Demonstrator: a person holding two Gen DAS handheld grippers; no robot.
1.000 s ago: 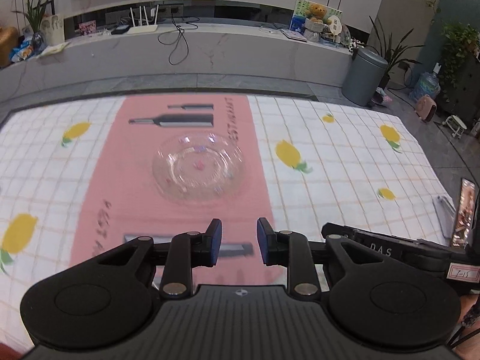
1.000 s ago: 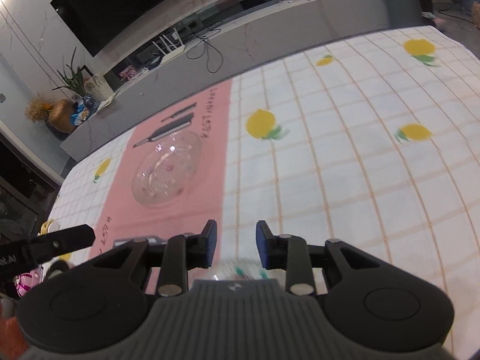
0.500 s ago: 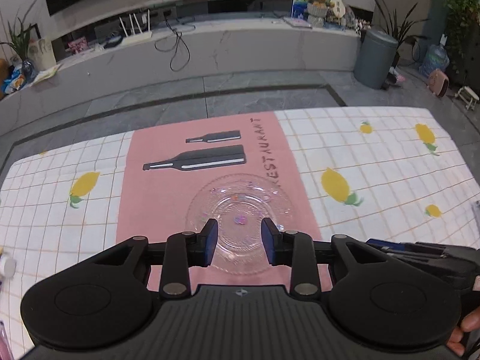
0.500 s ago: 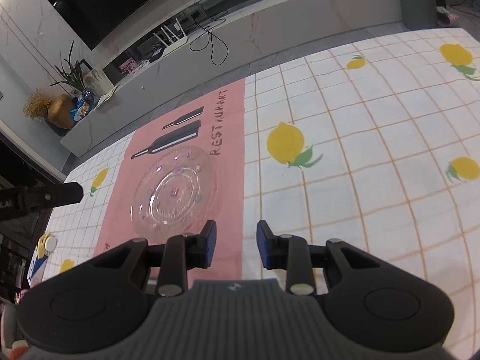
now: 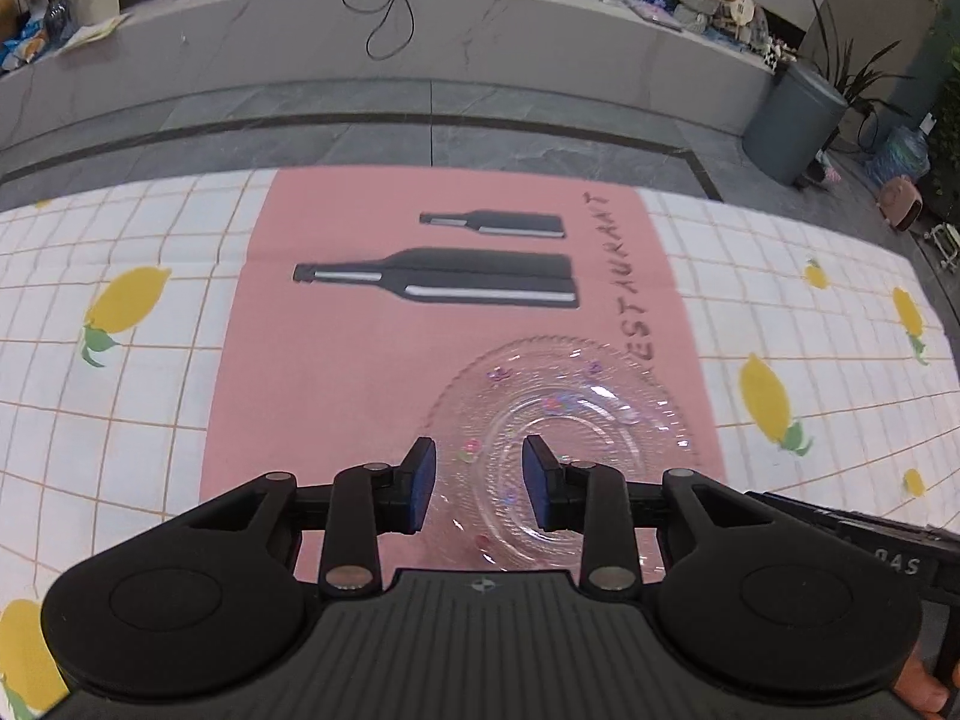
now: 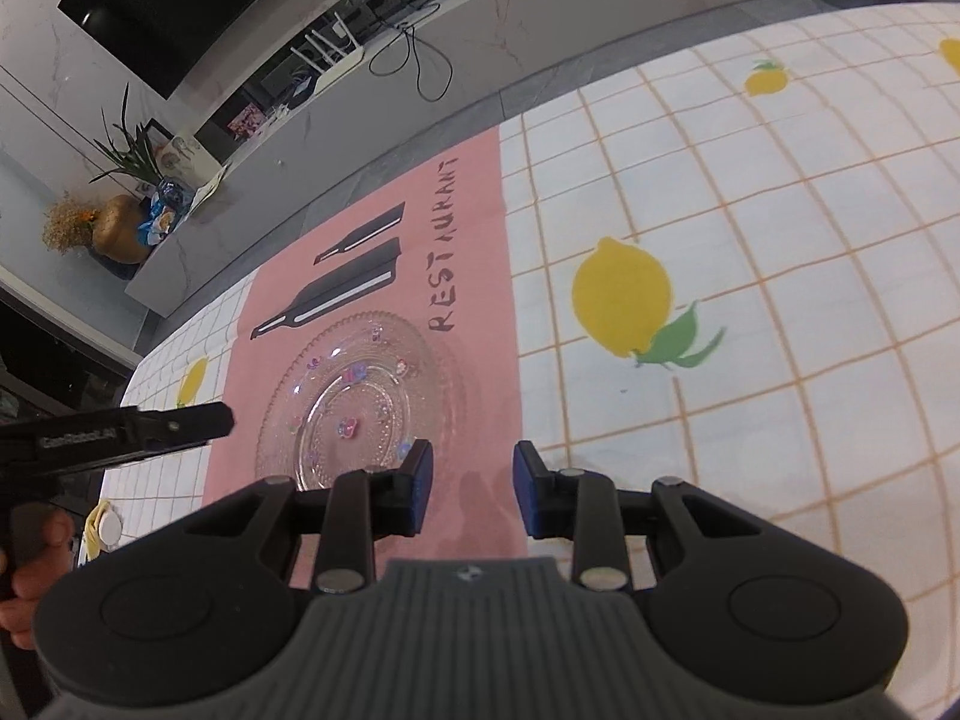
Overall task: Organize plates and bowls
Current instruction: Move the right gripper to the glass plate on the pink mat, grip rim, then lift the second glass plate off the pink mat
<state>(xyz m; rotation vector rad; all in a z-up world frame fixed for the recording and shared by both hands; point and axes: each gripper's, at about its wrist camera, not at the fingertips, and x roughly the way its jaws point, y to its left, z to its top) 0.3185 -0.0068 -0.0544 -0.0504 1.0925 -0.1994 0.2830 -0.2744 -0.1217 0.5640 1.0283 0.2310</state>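
Note:
A clear glass plate [image 5: 564, 414] with small flower marks lies on the pink placemat [image 5: 336, 372]; it also shows in the right wrist view [image 6: 354, 402]. My left gripper [image 5: 478, 483] is open and empty, with its fingertips over the plate's near edge. My right gripper [image 6: 469, 495] is open and empty, just right of the plate over the placemat's right edge. The left gripper's body [image 6: 120, 432] shows at the left of the right wrist view.
The table has a white checked cloth with lemons [image 6: 624, 294]. The placemat bears bottle prints [image 5: 444, 276] and the word RESTAURANT. A grey floor, a long counter [image 5: 420, 30] and a grey bin [image 5: 792, 120] lie beyond the table's far edge.
Both grippers have moved closer to the plate. The left one has shifted left, so the plate now sits right of centre under its fingertips. Both stay open.

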